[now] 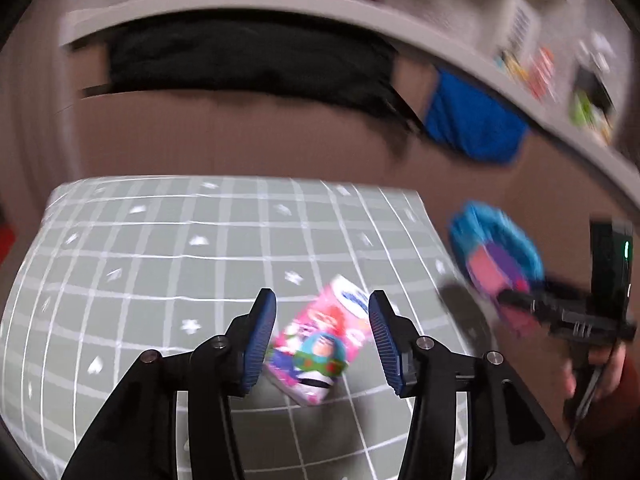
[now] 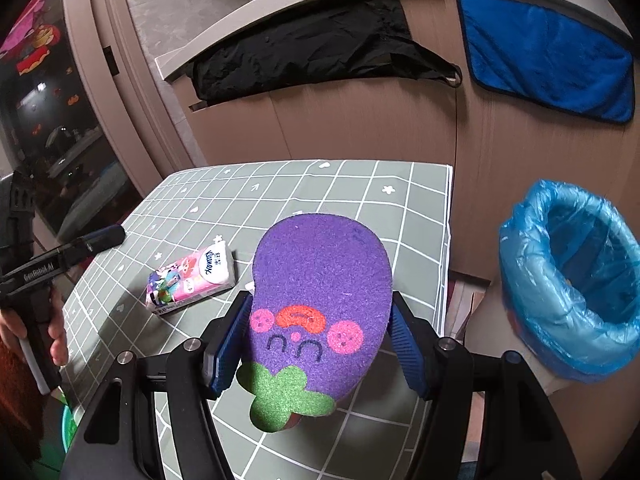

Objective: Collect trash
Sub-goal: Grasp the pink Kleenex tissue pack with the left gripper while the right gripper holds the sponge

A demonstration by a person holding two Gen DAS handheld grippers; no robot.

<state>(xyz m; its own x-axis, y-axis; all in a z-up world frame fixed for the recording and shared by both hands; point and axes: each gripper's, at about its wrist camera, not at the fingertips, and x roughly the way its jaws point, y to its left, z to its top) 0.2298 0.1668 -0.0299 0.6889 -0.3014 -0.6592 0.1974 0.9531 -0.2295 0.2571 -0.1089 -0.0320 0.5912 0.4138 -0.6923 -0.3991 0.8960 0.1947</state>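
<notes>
Right wrist view shows your right gripper (image 2: 320, 340) clamped across the flanks of a purple eggplant-shaped sponge (image 2: 320, 280), which is held clear above the grid-patterned tablecloth (image 2: 400, 208). Both pads press on the sponge, so that grasp looks secure.

The trash bin (image 2: 572, 280), lined with a blue bag, stands just off the right edge of the table, mouth open and unobstructed. Judged from this, you are mid-carry with the sponge and the drop has not yet been made.

Your left gripper (image 1: 322, 328) is released: in the left wrist view its blue pads stand apart with the tissue pack (image 1: 316, 348) seen between them, lying on the cloth. The pads do not appear to touch the pack, though motion blur limits certainty. The right wrist view confirms that the pack lies flat on the table, near the sponge but apart from it, with the left gripper's fingers above and to its left.

Next move, as I judge it:
- Right hand: swing right until the sponge sits over the bin mouth, then open the jaws.
- Left hand: lower around the pack, align the pads with its long sides, and close.

Risk noted: the thin liner's rim may catch the wide sponge.
</notes>
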